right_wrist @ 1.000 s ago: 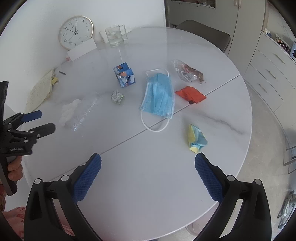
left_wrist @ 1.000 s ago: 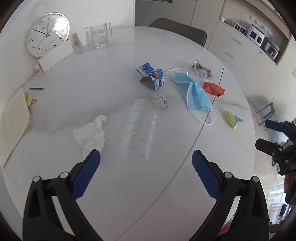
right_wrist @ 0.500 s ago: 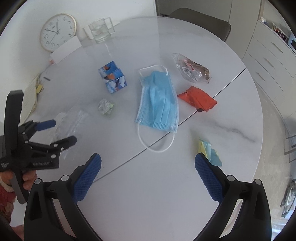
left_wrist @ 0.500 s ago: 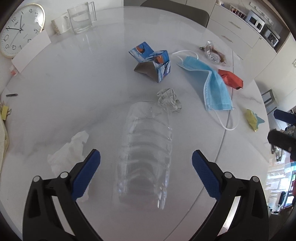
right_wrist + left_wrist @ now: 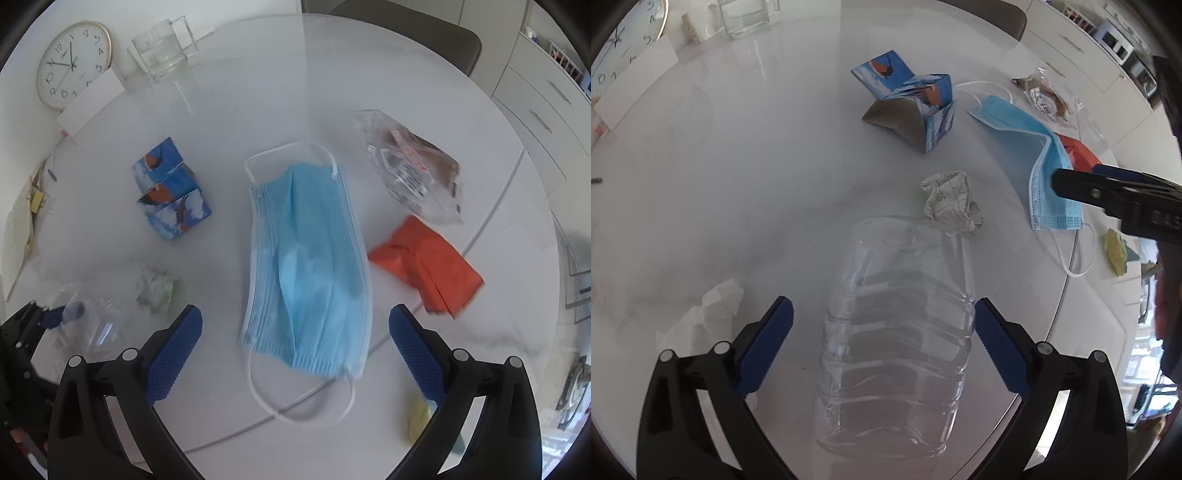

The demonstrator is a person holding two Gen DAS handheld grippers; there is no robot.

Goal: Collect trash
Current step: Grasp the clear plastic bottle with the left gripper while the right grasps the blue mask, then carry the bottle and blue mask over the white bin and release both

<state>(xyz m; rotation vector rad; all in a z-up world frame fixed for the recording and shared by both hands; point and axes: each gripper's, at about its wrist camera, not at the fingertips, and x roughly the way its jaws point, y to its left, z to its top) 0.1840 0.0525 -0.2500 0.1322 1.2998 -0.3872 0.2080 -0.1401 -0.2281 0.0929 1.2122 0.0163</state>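
L gripper [image 5: 882,345] wide apart, straddling clear ribbed bottle [image 5: 897,339] lying on white table [image 5: 738,166], no contact. R gripper [image 5: 295,347] wide too, over blue mask [image 5: 306,266], flat mid-table, loops out.

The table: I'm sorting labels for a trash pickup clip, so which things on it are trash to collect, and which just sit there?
Trash: plastic bottle, face mask, crumpled paper, tissue, torn carton, red wrapper, clear packet, yellow scrap.

Lying about: clock, glass jug, white card, papers.
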